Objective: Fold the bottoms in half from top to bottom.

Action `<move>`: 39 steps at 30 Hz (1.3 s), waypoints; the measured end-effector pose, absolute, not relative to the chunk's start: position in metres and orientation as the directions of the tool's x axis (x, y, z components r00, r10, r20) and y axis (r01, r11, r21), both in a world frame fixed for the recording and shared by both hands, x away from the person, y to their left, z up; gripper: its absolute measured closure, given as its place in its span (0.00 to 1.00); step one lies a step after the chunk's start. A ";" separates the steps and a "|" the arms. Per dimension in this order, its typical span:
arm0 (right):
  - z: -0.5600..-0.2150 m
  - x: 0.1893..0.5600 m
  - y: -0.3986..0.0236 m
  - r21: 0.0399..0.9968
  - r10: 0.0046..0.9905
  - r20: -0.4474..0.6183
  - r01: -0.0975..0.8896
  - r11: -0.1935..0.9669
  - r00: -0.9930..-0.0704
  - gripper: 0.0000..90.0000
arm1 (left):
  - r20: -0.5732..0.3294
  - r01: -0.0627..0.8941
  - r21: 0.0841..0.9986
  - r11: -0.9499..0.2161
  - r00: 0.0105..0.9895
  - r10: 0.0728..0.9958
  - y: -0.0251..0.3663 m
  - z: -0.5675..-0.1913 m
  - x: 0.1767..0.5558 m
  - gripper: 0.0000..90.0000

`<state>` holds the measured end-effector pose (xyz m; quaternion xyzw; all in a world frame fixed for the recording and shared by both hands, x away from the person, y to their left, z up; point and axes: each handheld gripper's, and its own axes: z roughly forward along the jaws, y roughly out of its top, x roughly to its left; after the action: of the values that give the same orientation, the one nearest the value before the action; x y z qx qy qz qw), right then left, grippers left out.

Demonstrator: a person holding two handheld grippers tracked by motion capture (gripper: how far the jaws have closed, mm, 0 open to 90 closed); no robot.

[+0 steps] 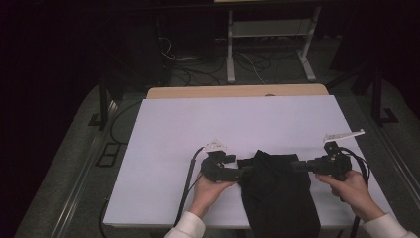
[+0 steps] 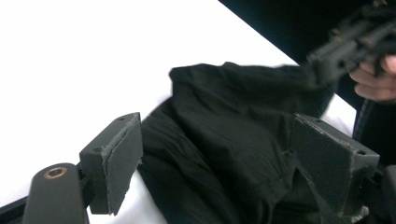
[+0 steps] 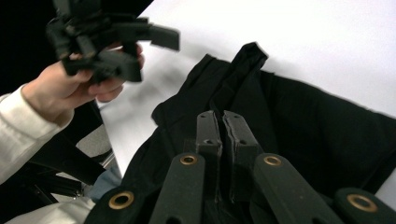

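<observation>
A black cloth [image 1: 277, 191] lies crumpled on the white worktop [image 1: 198, 129], at its near edge, draping over it toward the person; the left claw [image 1: 241, 172] sits at the cloth's left side, its jaws standing apart with the fabric between them, pads clear of it; the right claw [image 1: 296, 165] sits at the cloth's upper right edge, its jaws pressed together, and whether they pinch any fabric cannot be told; each hand grips its tool from below.
</observation>
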<state>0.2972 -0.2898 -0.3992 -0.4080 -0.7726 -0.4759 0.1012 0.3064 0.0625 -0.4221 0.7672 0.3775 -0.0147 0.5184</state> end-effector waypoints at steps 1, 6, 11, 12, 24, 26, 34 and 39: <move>-0.400 0.294 -0.290 0.656 0.534 0.540 0.723 0.217 -0.651 0.94 | -0.415 0.595 0.784 -0.175 0.713 0.566 0.062 -0.422 0.308 0.20; -0.400 0.278 -0.288 0.657 0.525 0.541 0.720 0.225 -0.657 0.94 | -0.401 0.595 0.784 -0.179 0.705 0.585 0.061 -0.423 0.310 0.18; -0.402 0.264 -0.286 0.660 0.489 0.541 0.706 0.257 -0.684 0.93 | -0.396 0.594 0.785 -0.176 0.699 0.595 0.062 -0.423 0.311 0.17; -0.403 0.261 -0.285 0.658 0.481 0.542 0.704 0.267 -0.689 0.93 | -0.396 0.594 0.785 -0.173 0.698 0.597 0.062 -0.423 0.311 0.17; -0.410 0.236 -0.285 0.668 0.330 0.536 0.629 0.397 -0.777 0.94 | -0.396 0.594 0.786 -0.169 0.694 0.602 0.063 -0.424 0.313 0.17; -0.412 0.233 -0.285 0.660 0.291 0.548 0.619 0.426 -0.784 0.93 | -0.397 0.596 0.785 -0.169 0.693 0.601 0.063 -0.424 0.314 0.17; -0.422 0.224 -0.286 0.622 0.222 0.568 0.590 0.515 -0.792 0.93 | -0.396 0.599 0.779 -0.185 0.699 0.596 0.060 -0.426 0.314 0.17; -0.425 0.222 -0.285 0.588 0.204 0.592 0.591 0.552 -0.780 0.79 | -0.396 0.601 0.778 -0.185 0.697 0.597 0.060 -0.426 0.314 0.17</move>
<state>0.2219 -0.2846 -0.4255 -0.2339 -0.8491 -0.4111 0.2352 0.3140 0.0597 -0.4263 0.7699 0.3889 -0.0016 0.5060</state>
